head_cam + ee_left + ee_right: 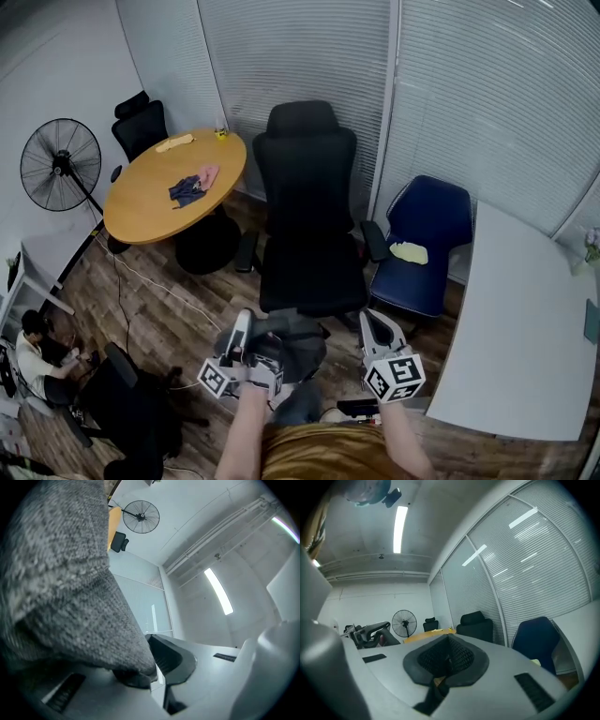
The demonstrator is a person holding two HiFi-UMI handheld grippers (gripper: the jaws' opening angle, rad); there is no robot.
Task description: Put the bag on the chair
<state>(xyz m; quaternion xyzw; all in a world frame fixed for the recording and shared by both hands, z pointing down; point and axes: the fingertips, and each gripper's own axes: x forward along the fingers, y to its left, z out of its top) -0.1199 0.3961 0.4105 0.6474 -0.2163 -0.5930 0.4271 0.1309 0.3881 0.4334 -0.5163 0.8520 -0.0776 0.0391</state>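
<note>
Left gripper (242,330), head view: pinched onto the grey bag (286,354), low and just short of the black chair (309,216); right gripper (377,328) beside the bag, apparently off it. Best to raise the bag above the seat edge, carry forward, lower fully, then release. Left gripper view: bag's knit fabric (61,573) caught between the jaws, no seat visible. Right gripper view: jaws closed together, empty; chair straight ahead.

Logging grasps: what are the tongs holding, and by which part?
Left tongs clamp the grey bag by a fold of its fabric; right tongs are shut, empty.
</note>
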